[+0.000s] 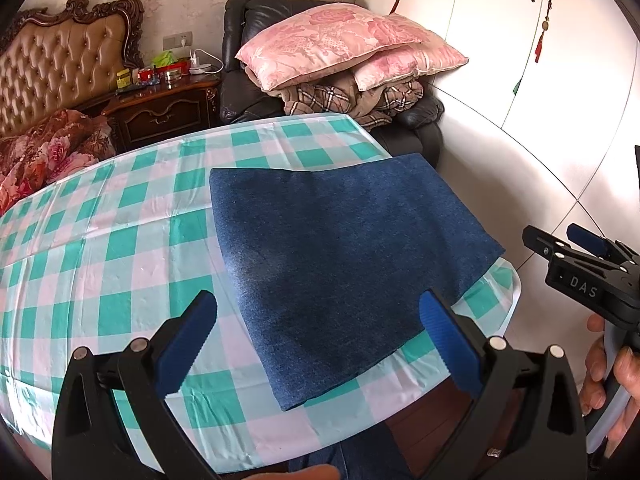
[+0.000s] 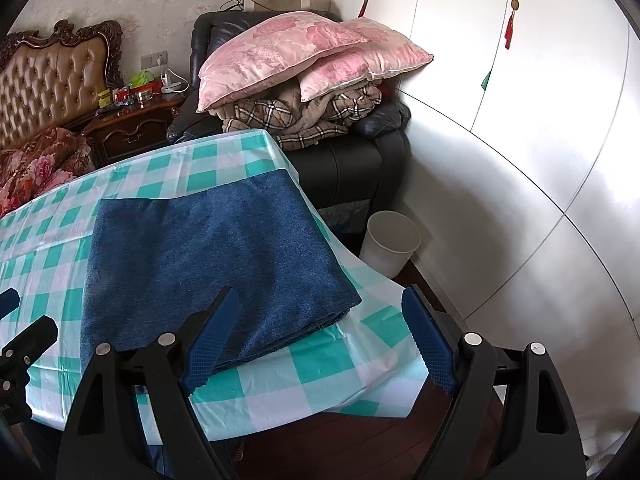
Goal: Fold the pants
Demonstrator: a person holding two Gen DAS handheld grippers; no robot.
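Currently the pants (image 1: pixel 340 264) lie folded into a flat blue rectangle at the table's (image 1: pixel 100 240) right near corner, while the left gripper (image 1: pixel 320 344) and right gripper (image 2: pixel 320 340) hover above its near edge, jaws wide, gripping nothing.

Both claws (image 1: pixel 318 344) (image 2: pixel 320 340) wide apart, empty.

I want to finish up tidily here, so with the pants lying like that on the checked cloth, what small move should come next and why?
Probably just draw both claws back. The pants already lie as a flat folded rectangle on the checked tablecloth, near its right edge. The left claw and right claw both stand open with no fabric pinched between their pads. No loose leg shows needing another fold, though the far side is hard to judge.
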